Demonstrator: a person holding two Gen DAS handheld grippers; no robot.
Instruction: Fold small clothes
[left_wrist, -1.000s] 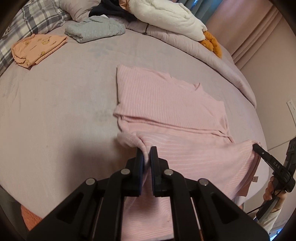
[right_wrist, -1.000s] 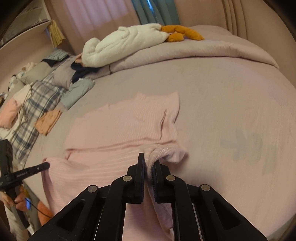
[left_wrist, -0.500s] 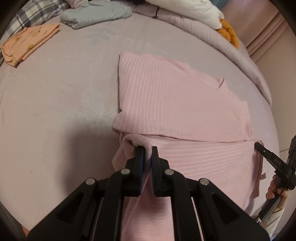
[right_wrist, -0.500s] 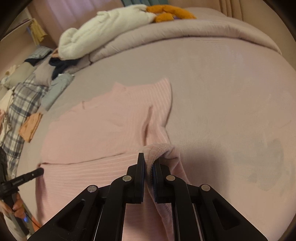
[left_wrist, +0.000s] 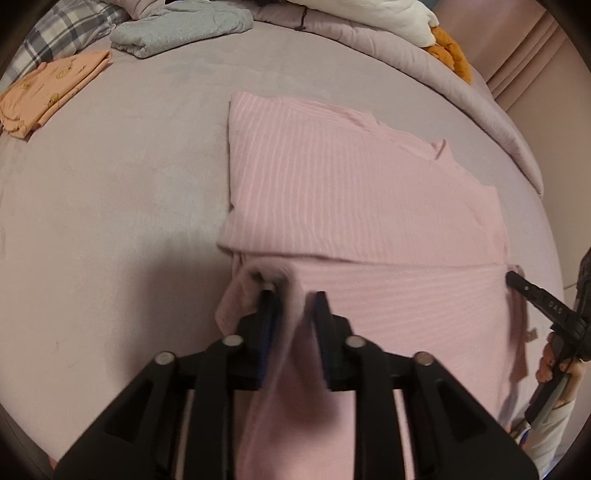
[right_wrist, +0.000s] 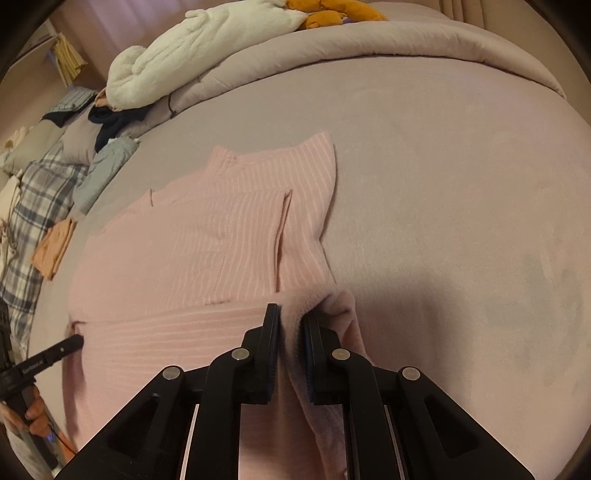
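Both jaws have just been opening: left hand-held gripper (left_wrist: 291, 295) spread loose, right hand-held gripper (right_wrist: 290, 314) barely parted, pink striped top (left_wrist: 351, 192) hem slack between each, rest folded ahead on the bed (left_wrist: 110, 221).

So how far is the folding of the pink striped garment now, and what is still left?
Done: the peach top and grey garment lie folded at the bed's far side. In hand: the pink striped garment has its lower part brought up over the rest; the left gripper and right gripper have just been opening, fabric between their jaws. Left: probably one more fold.
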